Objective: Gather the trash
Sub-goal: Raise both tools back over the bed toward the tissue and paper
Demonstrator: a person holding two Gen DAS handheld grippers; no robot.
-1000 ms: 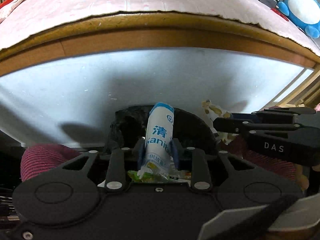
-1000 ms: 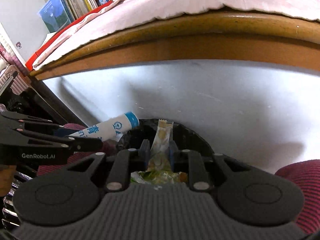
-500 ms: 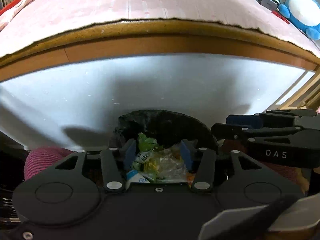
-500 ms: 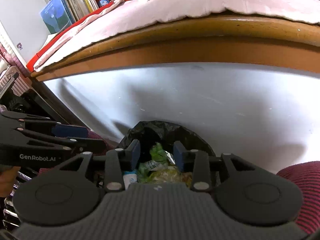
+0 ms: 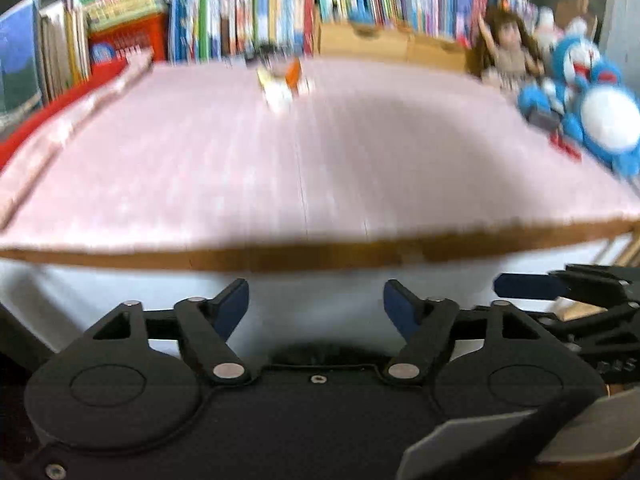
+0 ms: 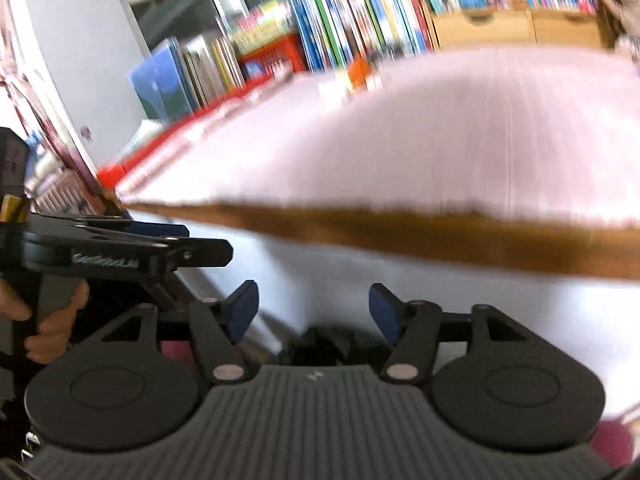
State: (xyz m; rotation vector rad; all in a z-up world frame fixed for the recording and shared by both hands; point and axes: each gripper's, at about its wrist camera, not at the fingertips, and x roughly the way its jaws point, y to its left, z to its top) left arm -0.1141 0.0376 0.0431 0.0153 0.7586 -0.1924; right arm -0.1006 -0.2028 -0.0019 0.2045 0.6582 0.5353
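Both views are motion-blurred. The left tongs (image 5: 316, 302) are seen with jaws apart and opening, nothing between them; only the white front panel under the surface shows through the gap. The right tongs (image 6: 314, 308) are likewise apart and opening, also with nothing between the pads. Neither pair touches anything.

The black-lined bin (image 6: 320, 346) is glimpsed low in the right wrist view, just past the tongs body and below the gap; in the left wrist view only a dark sliver of it (image 5: 320, 352) is seen. Its contents cannot be made out from here.

The pink-covered surface (image 5: 320, 160) fills the middle of both views, its brown front edge (image 6: 400, 232) running across above the fingertips. One remaining cluster of trash (image 5: 282, 84), small white and orange pieces, is seen near the far edge of the surface, about mid-width, just in front of the row of books (image 5: 280, 8). In the right wrist view it (image 6: 356, 74) appears up and left of the gap. It lies ahead of and above both tongs, well apart from them. Its long axis cannot be told through the blur.

Judged from the two views, the cluster sits nearly straight ahead of the left tongs and off to the left for the right tongs, so the left is probably the better placed. The blue plush toys (image 5: 592, 116) at the right edge are likely not trash.
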